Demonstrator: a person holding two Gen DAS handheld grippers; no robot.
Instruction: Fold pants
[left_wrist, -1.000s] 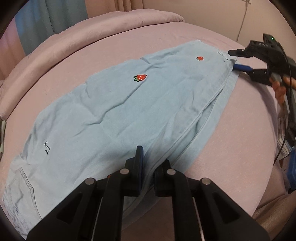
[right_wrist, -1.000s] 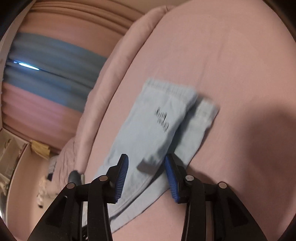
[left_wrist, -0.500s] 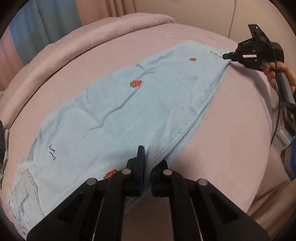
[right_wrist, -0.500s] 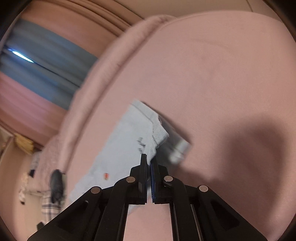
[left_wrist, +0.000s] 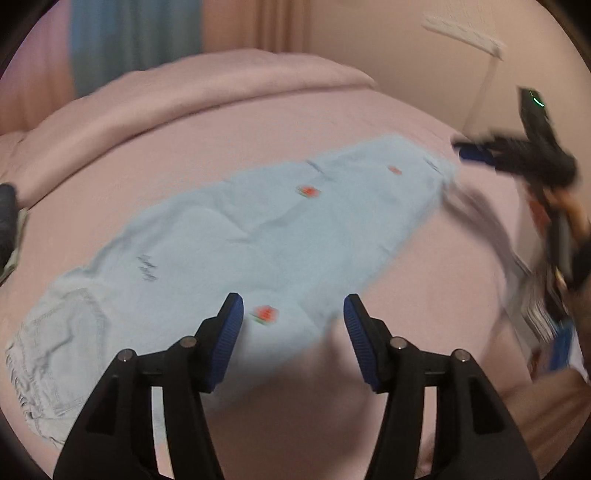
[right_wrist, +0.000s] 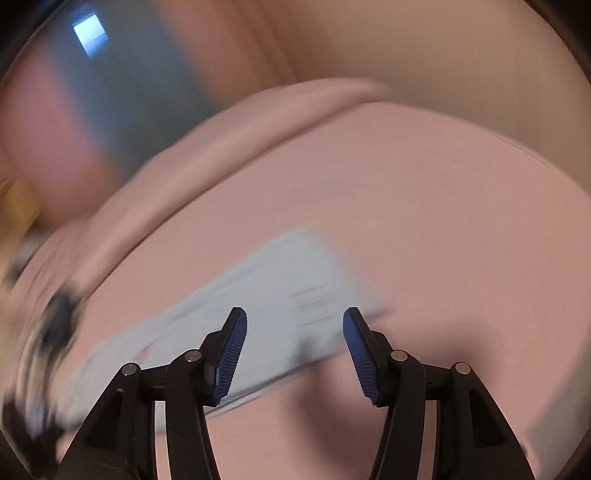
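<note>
Pants (left_wrist: 258, 236), light blue w/ strawberries, lay flat on pink bed (left_wrist: 424, 295); left gripper (left_wrist: 293, 325) & right gripper (right_wrist: 295, 339) hovered above, jaws opening, nothing between.

A home bedroom: a bed (left_wrist: 332, 122) under a pink sheet with a rolled pink duvet (left_wrist: 177, 99), and blue curtains (left_wrist: 122, 40) behind

Pink bed (left_wrist: 424, 295) — blue pants (left_wrist: 258, 229) flat
</note>
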